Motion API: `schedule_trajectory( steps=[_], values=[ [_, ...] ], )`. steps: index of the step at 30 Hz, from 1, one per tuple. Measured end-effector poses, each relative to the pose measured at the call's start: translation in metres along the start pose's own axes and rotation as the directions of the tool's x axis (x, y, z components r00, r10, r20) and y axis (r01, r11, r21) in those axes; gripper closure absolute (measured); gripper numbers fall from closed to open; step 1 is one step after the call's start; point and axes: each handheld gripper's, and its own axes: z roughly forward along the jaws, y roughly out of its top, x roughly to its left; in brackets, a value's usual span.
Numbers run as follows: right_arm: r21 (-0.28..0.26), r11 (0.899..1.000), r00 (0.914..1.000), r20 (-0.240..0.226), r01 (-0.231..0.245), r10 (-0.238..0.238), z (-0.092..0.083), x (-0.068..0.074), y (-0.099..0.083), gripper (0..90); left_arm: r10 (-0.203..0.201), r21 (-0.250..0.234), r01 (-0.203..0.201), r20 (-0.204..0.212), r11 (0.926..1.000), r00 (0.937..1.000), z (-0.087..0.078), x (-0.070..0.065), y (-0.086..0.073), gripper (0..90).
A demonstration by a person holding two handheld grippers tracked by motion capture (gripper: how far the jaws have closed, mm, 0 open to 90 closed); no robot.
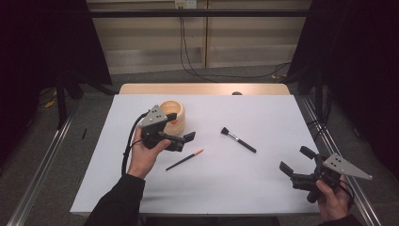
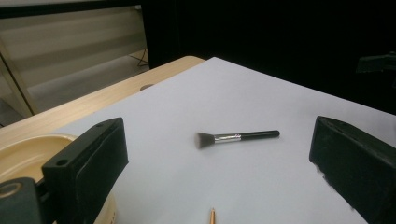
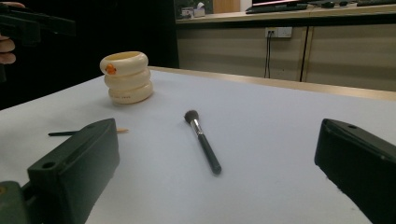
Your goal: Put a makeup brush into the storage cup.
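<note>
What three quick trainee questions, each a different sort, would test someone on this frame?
1. True or false: the makeup brush lies inside the cream holder.
2. Which lies nearer the left tongs: A) the brush, B) the thin pencil?
3. Fill in: both tongs, left and right, are ____ and hold nothing.

Key: 1 false, it lies flat on the white table, apart from the holder. 2 B. 3 open.

Cream holder (image 3: pixel 127 77); black-handled brush (image 3: pixel 203 140); white table (image 1: pixel 263 117)
</note>
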Motion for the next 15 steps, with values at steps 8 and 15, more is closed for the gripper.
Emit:
schedule_trajectory(
  steps=[8,15],
  values=[
    [0.002,1.000,1.0000,0.001,0.000,0.000,0.000,0.000,0.000,0.0,0.038,0.128,-0.042,0.032,0.9909,0.9988,0.008,0.003,0.011,5.0],
    [0.010,1.000,1.0000,-0.002,0.005,-0.005,0.000,-0.001,0.000,0.0,0.057,0.248,-0.062,0.026,0.9667,0.9980,0.013,0.003,0.019,6.5]
  ],
)
